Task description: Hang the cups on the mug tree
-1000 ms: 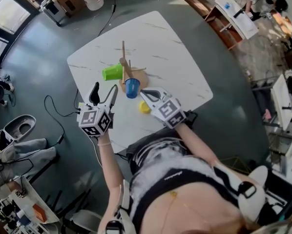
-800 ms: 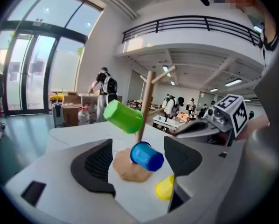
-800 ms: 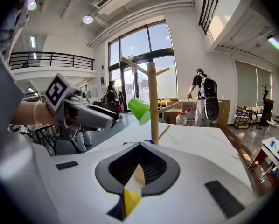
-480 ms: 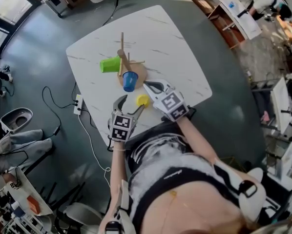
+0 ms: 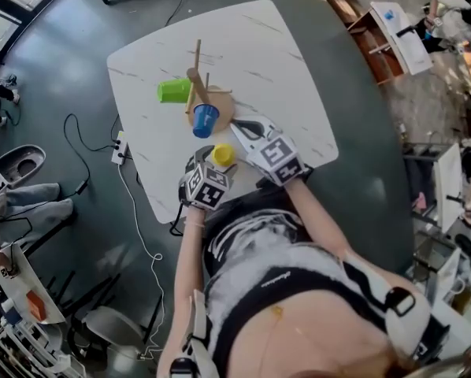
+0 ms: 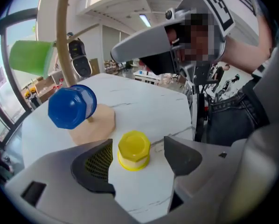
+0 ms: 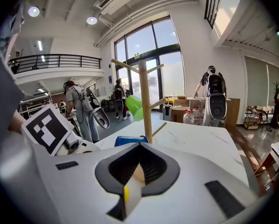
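A wooden mug tree (image 5: 198, 81) stands on the white marble table (image 5: 283, 69). A green cup (image 5: 172, 91) and a blue cup (image 5: 205, 120) hang on its pegs. Near the table's front edge a yellow cup (image 5: 223, 154) sits upside down. My left gripper (image 5: 214, 162) is open, and the yellow cup (image 6: 134, 149) stands between its jaws without touching them. The blue cup (image 6: 72, 106) and green cup (image 6: 31, 57) show beyond it. My right gripper (image 5: 239, 124) is shut and empty, just right of the tree's base. It (image 7: 140, 148) faces the tree pole (image 7: 145, 101).
A power strip with cables (image 5: 117, 144) lies on the dark floor left of the table. Desks, shelves and people (image 5: 448, 6) are at the far right. In the right gripper view, people and robots (image 7: 216, 99) stand behind the table.
My left gripper has swung in from the table's left edge to the yellow cup, and its open jaws now stand on both sides of it. The right gripper has barely moved.
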The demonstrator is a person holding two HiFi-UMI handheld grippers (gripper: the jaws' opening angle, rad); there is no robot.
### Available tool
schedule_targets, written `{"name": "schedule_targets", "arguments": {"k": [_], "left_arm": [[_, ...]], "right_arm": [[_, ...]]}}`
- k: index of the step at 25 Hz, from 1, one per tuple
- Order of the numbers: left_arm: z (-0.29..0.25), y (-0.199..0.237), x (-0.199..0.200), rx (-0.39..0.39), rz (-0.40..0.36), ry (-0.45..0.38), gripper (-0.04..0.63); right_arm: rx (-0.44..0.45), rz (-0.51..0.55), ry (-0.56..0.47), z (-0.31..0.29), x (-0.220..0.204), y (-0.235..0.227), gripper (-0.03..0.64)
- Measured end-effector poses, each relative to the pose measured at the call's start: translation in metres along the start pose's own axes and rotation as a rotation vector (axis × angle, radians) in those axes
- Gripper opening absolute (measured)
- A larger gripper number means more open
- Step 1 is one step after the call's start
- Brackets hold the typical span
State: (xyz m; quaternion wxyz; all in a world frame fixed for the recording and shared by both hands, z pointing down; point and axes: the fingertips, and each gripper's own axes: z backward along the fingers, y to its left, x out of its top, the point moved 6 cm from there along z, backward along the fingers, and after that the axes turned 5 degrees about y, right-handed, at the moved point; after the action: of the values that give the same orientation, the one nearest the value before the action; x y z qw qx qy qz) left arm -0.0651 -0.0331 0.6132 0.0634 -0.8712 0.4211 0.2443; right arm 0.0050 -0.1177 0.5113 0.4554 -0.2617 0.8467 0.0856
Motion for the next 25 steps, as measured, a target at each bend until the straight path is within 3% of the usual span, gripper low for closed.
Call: {"name": "schedule_targets", "arguments": {"k": [8,11,17,20,25], "left_arm": [[-0.028,0.000,-0.006,0.084,-0.080,0.157,0.324],[-0.028,0.000,-0.006,0.098,-0.084,0.161,0.264],[-0.032,0.002,-0.007,0.076,-0.035,0.121,0.262],[-0.038,0.002,-0.010,0.040,-0.011,0.141,0.262],[-0.046,0.001,-0.013,0.027,-0.072,0.187,0.265]], "right_arm": [[0.030,0.009,0.024,0.005,-0.005,-0.013,0.003],[0.036,0.010,0.031,0.006,-0.007,-0.015,0.003],[0.054,0.015,0.041,0.006,-0.008,-0.017,0.003],[0.063,0.017,0.045,0.006,-0.008,-0.016,0.003],[0.068,0.022,0.048,0.004,-0.007,-0.017,0.003]]}}
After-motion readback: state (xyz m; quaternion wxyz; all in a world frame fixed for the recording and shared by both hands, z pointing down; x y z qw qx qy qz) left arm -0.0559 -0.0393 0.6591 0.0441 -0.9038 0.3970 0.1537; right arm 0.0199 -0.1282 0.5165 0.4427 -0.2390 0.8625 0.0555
